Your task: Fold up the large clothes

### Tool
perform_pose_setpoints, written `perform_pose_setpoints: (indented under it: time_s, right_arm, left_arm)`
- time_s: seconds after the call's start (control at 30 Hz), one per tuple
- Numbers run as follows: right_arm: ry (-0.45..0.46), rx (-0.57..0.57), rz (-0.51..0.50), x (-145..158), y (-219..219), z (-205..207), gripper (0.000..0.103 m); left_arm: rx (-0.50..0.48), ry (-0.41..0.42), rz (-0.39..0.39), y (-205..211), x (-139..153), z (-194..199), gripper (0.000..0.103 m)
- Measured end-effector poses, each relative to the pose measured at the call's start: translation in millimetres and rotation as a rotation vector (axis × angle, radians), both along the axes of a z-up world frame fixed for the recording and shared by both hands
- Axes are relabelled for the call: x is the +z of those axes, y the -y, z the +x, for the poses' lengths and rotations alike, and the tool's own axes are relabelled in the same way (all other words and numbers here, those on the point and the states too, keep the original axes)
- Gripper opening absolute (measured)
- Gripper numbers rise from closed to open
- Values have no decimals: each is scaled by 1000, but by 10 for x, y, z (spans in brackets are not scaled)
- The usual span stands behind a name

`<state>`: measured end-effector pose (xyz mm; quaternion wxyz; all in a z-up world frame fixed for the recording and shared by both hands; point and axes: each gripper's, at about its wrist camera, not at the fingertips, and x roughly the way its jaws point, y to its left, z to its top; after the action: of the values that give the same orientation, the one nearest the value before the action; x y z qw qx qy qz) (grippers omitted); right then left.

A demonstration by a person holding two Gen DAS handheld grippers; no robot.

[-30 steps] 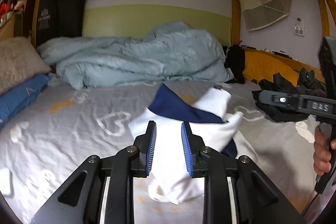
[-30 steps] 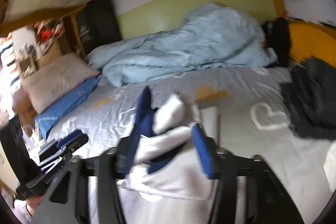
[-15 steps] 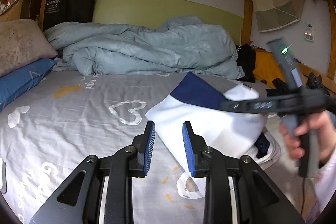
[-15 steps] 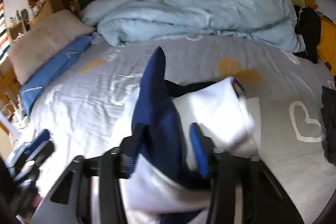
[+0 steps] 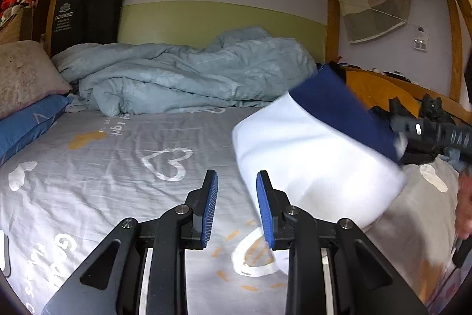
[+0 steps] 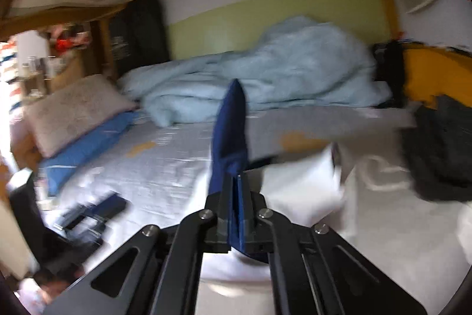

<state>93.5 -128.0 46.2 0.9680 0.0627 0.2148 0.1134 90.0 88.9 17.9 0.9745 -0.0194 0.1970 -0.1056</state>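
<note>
A white garment with a navy panel [image 5: 309,155] hangs lifted over the right side of the bed, blurred by motion. My right gripper [image 6: 236,177] is shut on the navy panel [image 6: 230,126], which stands up from between its fingers, while the white part [image 6: 301,185] droops to the right. In the left wrist view that gripper [image 5: 398,138] reaches in from the right edge and holds the navy end. My left gripper [image 5: 237,176] hovers low over the grey sheet, open, with only sheet showing between its blue pads. The garment's white edge lies just behind its right finger [image 5: 264,197].
The bed has a grey heart-print sheet [image 5: 118,167] and a crumpled light-blue duvet [image 5: 191,76] at the back. Pillows [image 5: 23,73] are stacked on the left. Dark clothes [image 6: 442,149] lie on the right by a yellow cushion [image 5: 374,87]. A hand [image 5: 464,205] shows at the right edge.
The right gripper has closed on the navy panel and swung the garment up and to the right, away from the left gripper's fingers. The left gripper has sunk slightly and kept its gap.
</note>
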Motion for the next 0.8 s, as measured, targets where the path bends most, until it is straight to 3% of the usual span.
perform_pose_setpoints:
  time_s: [0.07, 0.17, 0.23, 0.33, 0.47, 0.57, 0.63, 0.67, 0.77, 0.8]
  right_arm:
    - [-26, -97, -23, -215, 241, -22, 0]
    - [-158, -119, 28, -558, 569, 126, 0]
    - [-222, -111, 74, -768, 740, 172, 0]
    - [-219, -98, 117, -807, 804, 156, 0]
    - [-130, -63, -4, -630, 631, 58, 2]
    - [-81, -30, -14, -477, 575, 23, 4]
    - [-63, -13, -6, -398, 556, 32, 31]
    - [-51, 0, 6, -343, 543, 26, 51]
    - [-43, 22, 11, -255, 507, 55, 59]
    - [-54, 29, 9, -241, 491, 85, 64]
  left_arm:
    - [-21, -11, -4, 63, -22, -2, 26]
    - [-51, -28, -13, 158, -64, 39, 28]
    - [-61, -56, -35, 223, -103, 127, 37]
    - [-46, -108, -112, 211, -192, 254, 37]
    - [-29, -161, -177, 121, -303, 358, 37]
    - [-21, -182, -204, 63, -338, 397, 37]
    - [-27, -195, -244, 13, -343, 410, 38]
    - [-29, -197, -255, -6, -337, 408, 40]
    - [-40, -183, -260, -21, -286, 381, 52]
    - [-43, -181, -259, -21, -264, 378, 65]
